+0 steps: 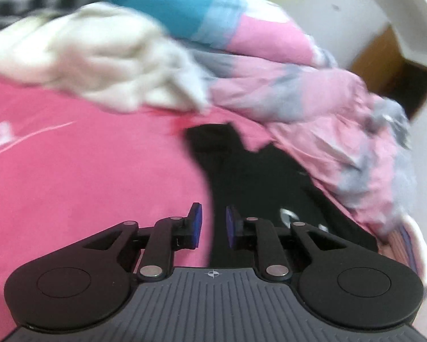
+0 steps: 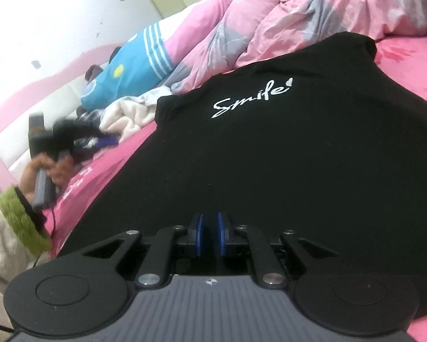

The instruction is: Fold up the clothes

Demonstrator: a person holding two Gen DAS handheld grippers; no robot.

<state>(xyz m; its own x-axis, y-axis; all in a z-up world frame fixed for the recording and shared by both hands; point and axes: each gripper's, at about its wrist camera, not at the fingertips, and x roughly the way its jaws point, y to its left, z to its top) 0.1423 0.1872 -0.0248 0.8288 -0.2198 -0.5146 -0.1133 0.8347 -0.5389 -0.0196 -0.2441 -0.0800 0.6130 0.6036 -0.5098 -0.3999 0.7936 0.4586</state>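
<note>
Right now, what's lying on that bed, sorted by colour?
Black: 1, the Smile T-shirt
Pink and grey: 1, the quilt
Blue: 1, the striped cloth
Cream: 1, the fluffy fabric
Total: 4, all on the pink sheet.

Black shirt (image 2: 284, 154), white "Smile" writing (image 2: 250, 97) with small heart. Hot pink bed sheet (image 1: 85, 171), white marks on it. Quilt (image 2: 284, 20) light pink with grey leaf shapes. Pillow (image 2: 133, 68) blue with white stripes, yellow dot. Fluffy blanket (image 1: 93, 65) cream white. Sleeve cuff (image 2: 22, 222) green. Left tool (image 1: 212, 226) black, blue pads. Right tool (image 2: 209, 235) same colours.
</note>
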